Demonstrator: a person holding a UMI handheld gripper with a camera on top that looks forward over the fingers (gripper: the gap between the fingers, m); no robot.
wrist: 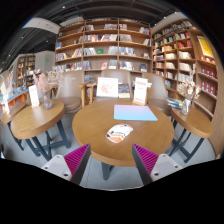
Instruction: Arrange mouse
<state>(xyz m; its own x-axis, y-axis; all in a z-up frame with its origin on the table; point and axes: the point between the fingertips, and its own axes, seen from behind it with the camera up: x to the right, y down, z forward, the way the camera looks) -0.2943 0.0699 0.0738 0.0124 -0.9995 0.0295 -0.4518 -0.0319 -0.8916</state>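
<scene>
A white and orange mouse (119, 132) lies on the near part of a round wooden table (95, 122), well ahead of my fingers. A light blue mat (135, 113) lies flat on the table just beyond the mouse, to its right. My gripper (111, 160) is open and empty, held back from the table's near edge and above the floor. Its two magenta pads (76, 158) stand wide apart, one at each side, with nothing between them.
A second round table (35, 118) stands to the left with a white sign (34, 96) on it. Chairs (107, 87) stand behind the main table. Another table (193, 118) is at the right. Bookshelves (100, 45) line the back walls.
</scene>
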